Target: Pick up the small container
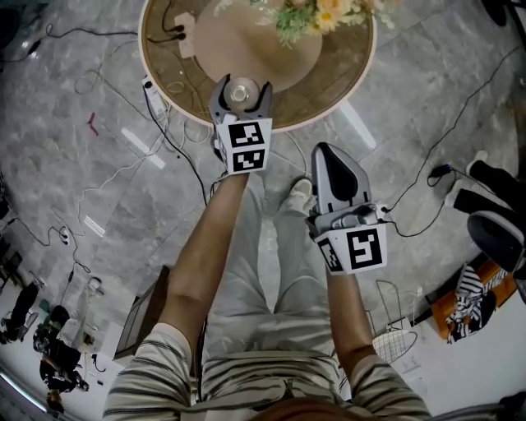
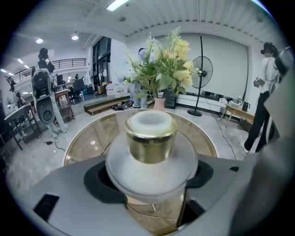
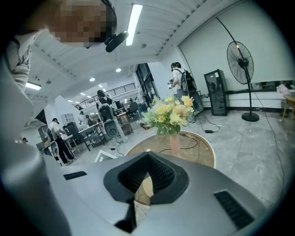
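Observation:
The small container [image 1: 241, 93] is a white jar with a wide rounded body and a gold band under its white top [image 2: 151, 138]. It sits between the jaws of my left gripper [image 1: 242, 85] over the near edge of the round glass table [image 1: 329, 90]. In the left gripper view the dark pads [image 2: 99, 182] press on the jar's two sides, so the left gripper [image 2: 151, 177] is shut on it. My right gripper [image 1: 326, 150] hangs lower, off the table and above the floor. Its ribbed pads meet at the tip [image 3: 147, 154] with nothing between them.
A vase of yellow and white flowers [image 1: 316, 12] stands mid-table, with a power strip [image 1: 182, 33] at the table's left. Cables trail over the grey floor [image 1: 123, 164]. My legs and a shoe [image 1: 300, 196] are below the grippers. A standing fan [image 3: 242, 60] is far off.

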The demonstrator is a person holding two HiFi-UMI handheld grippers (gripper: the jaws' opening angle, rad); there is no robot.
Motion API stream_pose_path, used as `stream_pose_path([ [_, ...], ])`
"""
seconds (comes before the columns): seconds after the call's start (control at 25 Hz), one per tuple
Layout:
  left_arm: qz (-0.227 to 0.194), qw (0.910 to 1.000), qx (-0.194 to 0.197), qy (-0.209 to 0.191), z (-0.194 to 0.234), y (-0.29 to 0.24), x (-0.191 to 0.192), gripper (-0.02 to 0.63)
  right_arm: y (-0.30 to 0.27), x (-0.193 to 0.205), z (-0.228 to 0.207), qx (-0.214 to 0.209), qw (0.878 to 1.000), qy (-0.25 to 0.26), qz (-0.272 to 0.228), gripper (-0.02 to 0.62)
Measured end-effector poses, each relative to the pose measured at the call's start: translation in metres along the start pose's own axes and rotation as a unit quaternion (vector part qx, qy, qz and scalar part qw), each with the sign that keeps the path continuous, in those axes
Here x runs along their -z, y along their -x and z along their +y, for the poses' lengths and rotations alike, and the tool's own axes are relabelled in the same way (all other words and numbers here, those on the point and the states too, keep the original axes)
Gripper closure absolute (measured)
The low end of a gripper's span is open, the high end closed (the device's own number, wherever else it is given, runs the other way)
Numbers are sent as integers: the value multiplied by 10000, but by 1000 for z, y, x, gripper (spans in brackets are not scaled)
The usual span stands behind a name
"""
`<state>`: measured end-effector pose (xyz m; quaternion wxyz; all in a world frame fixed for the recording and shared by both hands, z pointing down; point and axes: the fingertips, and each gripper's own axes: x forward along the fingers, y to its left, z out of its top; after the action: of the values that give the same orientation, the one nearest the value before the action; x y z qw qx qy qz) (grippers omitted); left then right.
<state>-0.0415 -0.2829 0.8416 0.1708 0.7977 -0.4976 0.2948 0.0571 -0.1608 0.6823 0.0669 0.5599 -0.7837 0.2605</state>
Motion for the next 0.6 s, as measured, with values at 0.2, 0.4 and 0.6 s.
stream_pose_path([
  [0.2, -95, 9998, 9, 163, -5, 42, -31, 278, 16, -35, 17, -174, 9997, 60, -142, 584],
  [0.4, -178, 9987, 32, 482, 0, 85, -64, 278, 26, -73, 35, -267, 9990, 225, -280, 584],
  [0.6, -311, 9979, 90, 562, 0, 144, -95, 278, 53, -108, 53, -351, 9979, 333, -437, 584],
])
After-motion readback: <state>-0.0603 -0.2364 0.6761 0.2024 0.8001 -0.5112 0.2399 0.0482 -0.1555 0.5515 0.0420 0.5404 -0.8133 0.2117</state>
